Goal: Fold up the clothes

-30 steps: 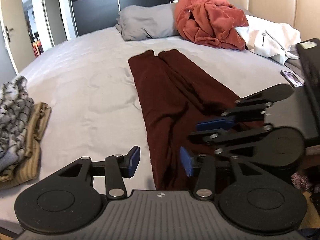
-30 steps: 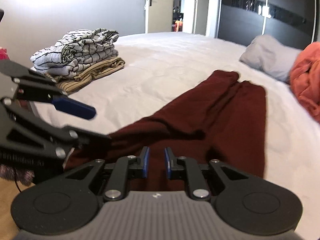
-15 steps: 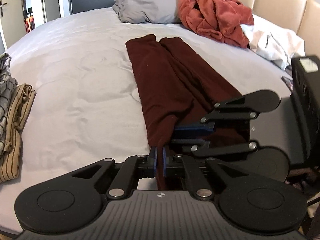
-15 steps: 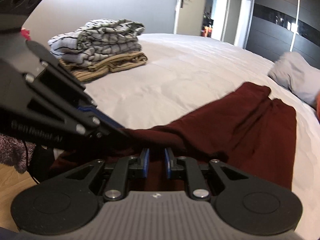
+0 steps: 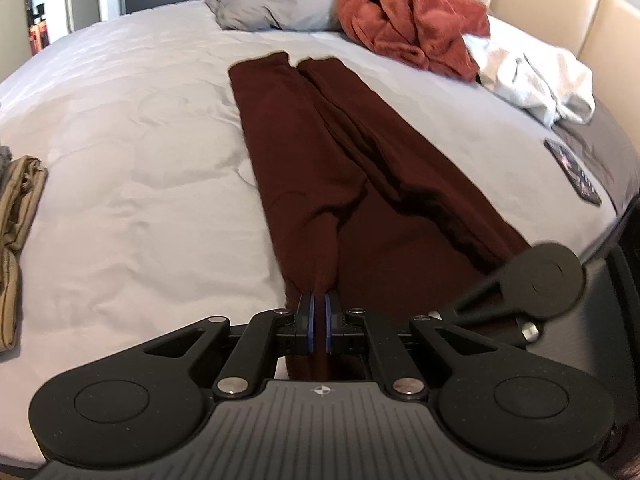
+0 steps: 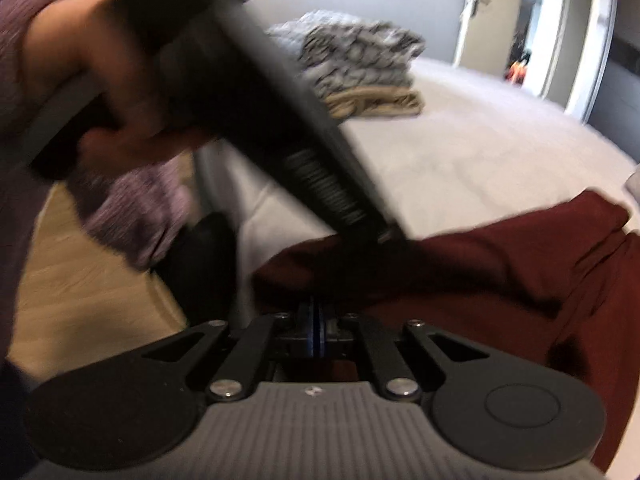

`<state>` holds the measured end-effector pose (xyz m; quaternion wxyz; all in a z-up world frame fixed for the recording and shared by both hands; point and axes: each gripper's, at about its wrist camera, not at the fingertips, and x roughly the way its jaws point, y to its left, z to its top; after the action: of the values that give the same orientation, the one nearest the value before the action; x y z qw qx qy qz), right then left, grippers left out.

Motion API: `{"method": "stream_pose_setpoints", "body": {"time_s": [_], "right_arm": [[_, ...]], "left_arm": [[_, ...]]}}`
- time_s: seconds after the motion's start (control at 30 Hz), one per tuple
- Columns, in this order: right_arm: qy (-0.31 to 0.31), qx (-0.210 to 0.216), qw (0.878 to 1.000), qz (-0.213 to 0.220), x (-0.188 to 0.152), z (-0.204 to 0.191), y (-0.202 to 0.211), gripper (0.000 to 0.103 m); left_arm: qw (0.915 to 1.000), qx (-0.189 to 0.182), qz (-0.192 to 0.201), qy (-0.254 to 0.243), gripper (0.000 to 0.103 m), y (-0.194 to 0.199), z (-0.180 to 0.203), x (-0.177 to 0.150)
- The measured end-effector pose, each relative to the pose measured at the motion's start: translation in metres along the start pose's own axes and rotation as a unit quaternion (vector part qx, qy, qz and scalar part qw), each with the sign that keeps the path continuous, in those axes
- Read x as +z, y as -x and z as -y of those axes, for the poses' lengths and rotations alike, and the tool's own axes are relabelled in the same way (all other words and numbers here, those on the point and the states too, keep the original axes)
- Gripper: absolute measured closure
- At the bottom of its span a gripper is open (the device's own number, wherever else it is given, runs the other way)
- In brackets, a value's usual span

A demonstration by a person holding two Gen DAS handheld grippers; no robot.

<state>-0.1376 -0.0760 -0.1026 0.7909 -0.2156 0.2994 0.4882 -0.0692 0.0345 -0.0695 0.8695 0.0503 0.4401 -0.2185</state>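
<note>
My left claw (image 5: pixel 319 312) and right claw (image 6: pixel 316 330) each pinch the trousers (image 5: pixel 320 152) at the near edge. The cloth is soft, light and limp; it sags between grips.

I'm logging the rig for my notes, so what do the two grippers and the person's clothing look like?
Both the left gripper and the right gripper are matte black, with blue finger pads, silver pivot screws, round discs at the sides and a ribbed grey base. The person wears a purple knit sleeve.

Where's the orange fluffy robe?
In the left wrist view, the orange robe is heaped at the far head of the bed, between the grey pillow and white clothing.
</note>
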Motion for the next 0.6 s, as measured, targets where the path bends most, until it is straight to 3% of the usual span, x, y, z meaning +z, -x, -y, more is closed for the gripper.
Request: {"method": "stream_pose_setpoints", "body": {"time_s": [0.2, 0.27, 0.33, 0.4, 0.6], "right_arm": [[-0.049, -0.054, 0.997, -0.010, -0.005, 0.005, 0.031, 0.096], [-0.075, -0.085, 0.993, -0.009, -0.004, 0.012, 0.045, 0.096], [-0.107, -0.115, 0.987, -0.009, -0.002, 0.024, 0.058, 0.096], [-0.137, -0.140, 0.981, -0.008, 0.000, 0.038, 0.067, 0.096], [-0.224, -0.175, 0.959, 0.000, 0.003, 0.097, 0.085, 0.095]], "left_arm": [[0.9992, 0.011, -0.019, -0.034, 0.096, 0.008, 0.009, 0.001], [0.9995, 0.008, -0.017, -0.027, 0.085, 0.006, 0.003, 0.008], [0.9997, 0.004, -0.014, -0.018, 0.066, 0.001, -0.004, 0.019], [0.9999, 0.000, -0.011, -0.010, 0.054, -0.004, -0.012, 0.029], [0.9998, -0.012, 0.000, 0.015, 0.054, -0.019, -0.035, 0.059]]}}
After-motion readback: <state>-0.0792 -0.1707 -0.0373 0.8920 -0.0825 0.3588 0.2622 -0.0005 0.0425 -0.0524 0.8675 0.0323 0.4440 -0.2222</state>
